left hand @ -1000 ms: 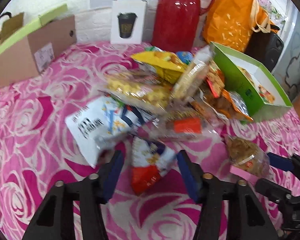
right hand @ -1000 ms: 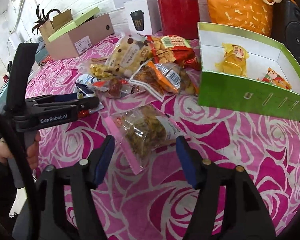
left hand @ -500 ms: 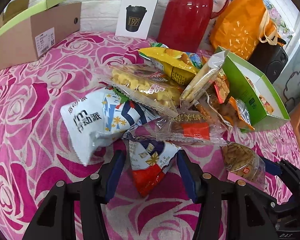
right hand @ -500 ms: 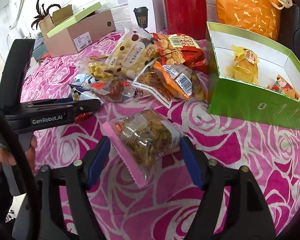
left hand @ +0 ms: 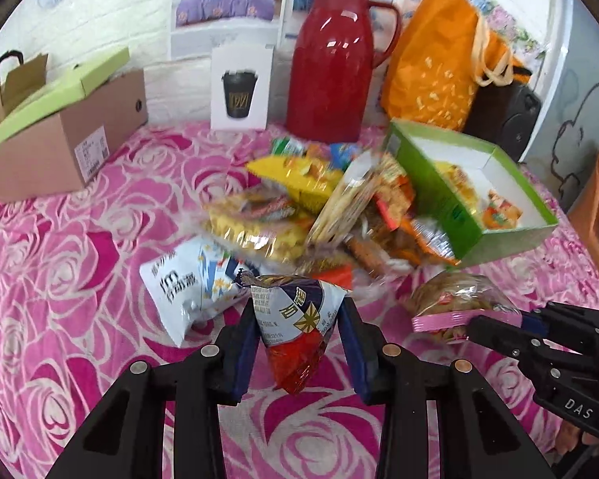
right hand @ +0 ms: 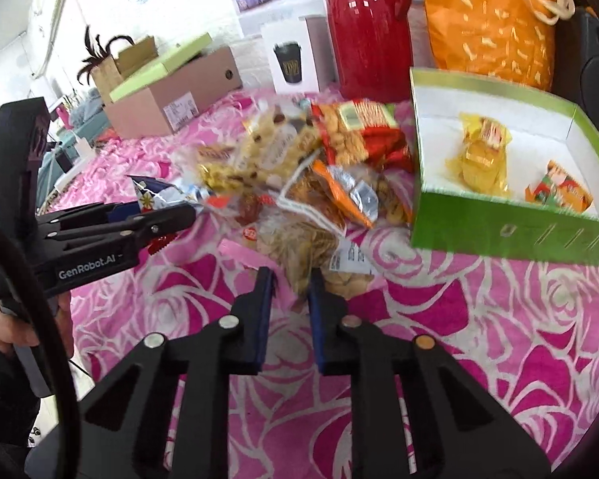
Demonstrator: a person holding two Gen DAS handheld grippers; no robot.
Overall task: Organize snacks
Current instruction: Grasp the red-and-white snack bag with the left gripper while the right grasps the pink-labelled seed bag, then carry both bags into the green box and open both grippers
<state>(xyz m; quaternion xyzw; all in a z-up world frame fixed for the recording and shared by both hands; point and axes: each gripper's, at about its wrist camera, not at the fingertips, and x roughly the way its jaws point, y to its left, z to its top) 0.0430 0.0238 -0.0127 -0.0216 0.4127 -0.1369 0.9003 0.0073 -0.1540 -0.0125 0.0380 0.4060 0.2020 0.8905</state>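
My left gripper (left hand: 297,329) is clamped on a small blue, white and red snack packet (left hand: 293,325), both pads pressed against its sides, the packet standing upright between them and lifted off the pink rose-patterned tablecloth (left hand: 60,279). My right gripper (right hand: 289,291) is pinched nearly closed on a clear bag of brown snacks (right hand: 299,247) with a pink header strip; in the left wrist view that bag (left hand: 455,303) hangs from the right gripper's fingers (left hand: 495,325), just clear of the cloth.

Just beyond the left gripper lies a white and blue chip bag (left hand: 183,283), and behind it the loose pile of snacks (left hand: 299,207): yellow packets, a long clear bag of biscuits, orange and red packs, heaped and overlapping. To the right of the pile sits the open green box (right hand: 499,227), its white interior holding a yellow packet (right hand: 481,155) and a small orange one (right hand: 559,189), apart from each other.

Along the back edge I see a red thermos jug (left hand: 335,60), a white carton printed with a black cup (left hand: 239,88), an orange tote bag (left hand: 439,64) and a cardboard box (left hand: 56,151) with a green lid resting on it.
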